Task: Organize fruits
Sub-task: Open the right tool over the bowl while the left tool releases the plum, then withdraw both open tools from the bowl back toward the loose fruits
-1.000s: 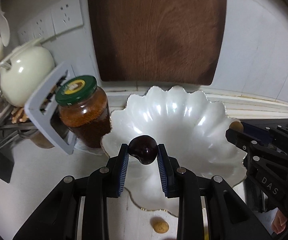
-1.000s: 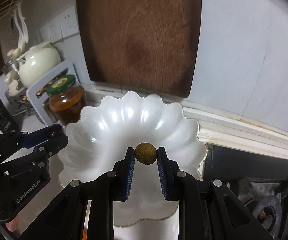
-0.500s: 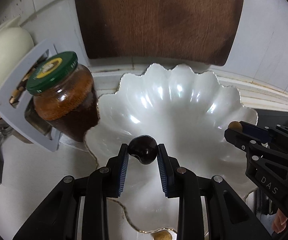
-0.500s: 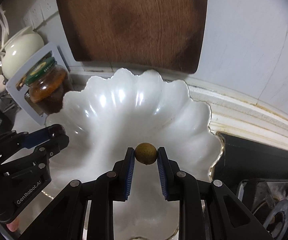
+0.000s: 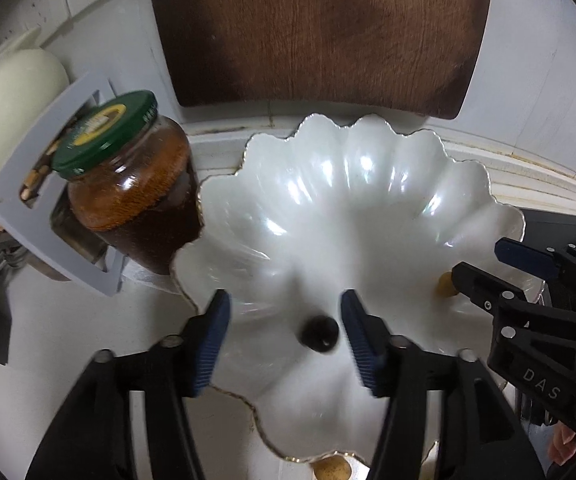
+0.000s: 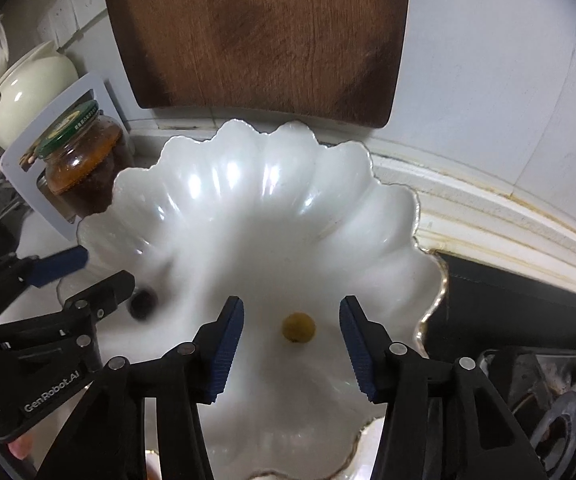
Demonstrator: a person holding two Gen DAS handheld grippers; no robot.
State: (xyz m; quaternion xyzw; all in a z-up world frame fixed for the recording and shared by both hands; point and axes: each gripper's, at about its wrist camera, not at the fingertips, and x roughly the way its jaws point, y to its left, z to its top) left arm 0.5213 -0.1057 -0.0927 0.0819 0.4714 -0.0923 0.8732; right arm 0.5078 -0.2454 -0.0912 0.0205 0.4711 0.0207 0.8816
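A white scalloped bowl (image 5: 367, 208) (image 6: 272, 208) sits on the counter below both grippers. My left gripper (image 5: 284, 336) hangs over its near left part with jaws opening; a dark round fruit (image 5: 319, 334) (image 6: 143, 303) lies loose in the bowl between the pads, touching neither. My right gripper (image 6: 291, 338) is over the bowl's near right part, its jaws opening too. A small tan round fruit (image 6: 298, 327) (image 5: 445, 284) rests free on the bowl floor between its pads. Each gripper shows at the edge of the other's view.
A brown-filled jar with a green lid (image 5: 128, 184) (image 6: 80, 160) stands left of the bowl, against a grey rack (image 5: 48, 200) and a cream teapot (image 6: 28, 92). A wooden board (image 5: 319, 32) leans on the back wall. Another tan fruit (image 5: 331, 468) lies on the counter near the bowl's front rim. A dark stove (image 6: 527, 340) lies right.
Both grippers came down closer over the bowl, then opened. The dark fruit and the tan fruit left the pads and now lie in the bowl.
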